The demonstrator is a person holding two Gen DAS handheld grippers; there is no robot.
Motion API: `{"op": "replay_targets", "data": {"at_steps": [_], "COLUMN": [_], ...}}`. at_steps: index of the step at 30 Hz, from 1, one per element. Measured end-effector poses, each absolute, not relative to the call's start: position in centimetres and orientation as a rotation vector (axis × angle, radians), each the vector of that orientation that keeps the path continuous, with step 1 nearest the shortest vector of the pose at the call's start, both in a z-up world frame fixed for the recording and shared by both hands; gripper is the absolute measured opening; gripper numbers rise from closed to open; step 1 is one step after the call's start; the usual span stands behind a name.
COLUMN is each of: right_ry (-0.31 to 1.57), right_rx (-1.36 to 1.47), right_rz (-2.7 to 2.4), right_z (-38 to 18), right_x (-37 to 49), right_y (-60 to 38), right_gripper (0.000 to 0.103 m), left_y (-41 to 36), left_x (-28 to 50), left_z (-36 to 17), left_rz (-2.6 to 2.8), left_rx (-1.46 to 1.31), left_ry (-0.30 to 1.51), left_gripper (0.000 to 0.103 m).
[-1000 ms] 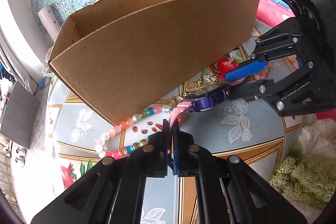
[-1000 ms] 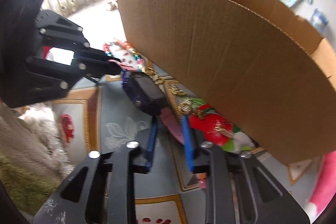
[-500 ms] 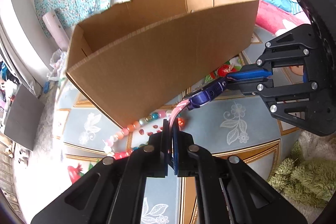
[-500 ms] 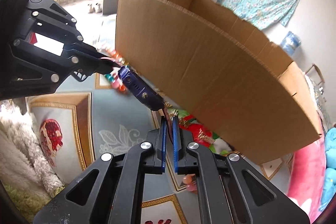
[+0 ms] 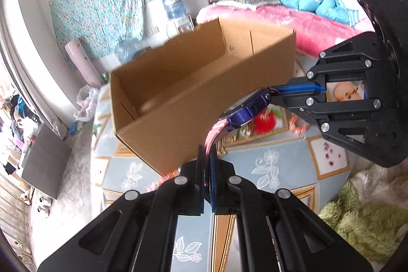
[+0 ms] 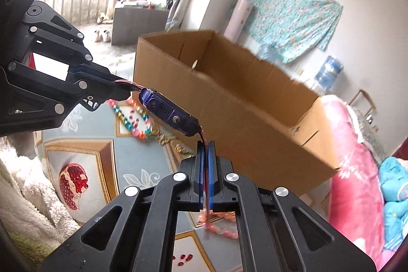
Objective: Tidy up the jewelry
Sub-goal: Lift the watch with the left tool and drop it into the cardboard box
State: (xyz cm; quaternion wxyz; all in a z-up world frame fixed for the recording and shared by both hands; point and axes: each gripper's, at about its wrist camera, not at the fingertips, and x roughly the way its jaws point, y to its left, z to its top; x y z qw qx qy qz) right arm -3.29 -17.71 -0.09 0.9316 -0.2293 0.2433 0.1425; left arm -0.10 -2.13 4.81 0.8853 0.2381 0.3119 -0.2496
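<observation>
Holding the watch (image 5: 244, 111) by its pink straps, left gripper (image 5: 207, 165) and right gripper (image 6: 205, 157) both clenched, we risked snagging the cardboard box (image 6: 229, 103) rim.

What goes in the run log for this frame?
left tongs: shut on watch strap | right tongs: shut on other strap | cardboard box: open, behind

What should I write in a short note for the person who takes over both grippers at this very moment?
Left gripper: shut on one pink strap end of the watch.
Right gripper: shut on the other strap end.
The watch hangs in the air between both, in front of the open cardboard box, not inside it.
Left to do: put the watch away. A bead necklace and small gold pieces lie on the table.
</observation>
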Motion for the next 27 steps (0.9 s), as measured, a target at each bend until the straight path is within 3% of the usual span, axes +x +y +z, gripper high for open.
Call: {"op": "replay_targets", "data": {"at_steps": [6,14,18,27], "right_ry": [0.366,0.299,0.446,1.074], "right_rx": [-0.471,-0.502,-0.439,-0.216], "right_rz": [0.247,0.285,0.419,0.655], "right_z": [5.0,9.5,9.8,3.2], "right_x": [-5.1,2.2,8.9,26.5], "right_y": [-18.9,-20.5,-21.3,-22.2], "right_gripper": [0.001,0.001,0.001,0.001], "left_y": [-2.7,-2.9,-2.9,-3.7], "left_x": [-1.4,3.1,10.1,25.4], "left_z": [9.9,15.0,14.9,7.1], "left_rz": [-0.514,-0.486,-0.502,-0.585], "left_rx": [0.474,0.43,0.372,0.237], "left_ry": [0.51,0.396,0.546,1.111], "left_gripper": [0.003,0.003,0.003,0.004]}}
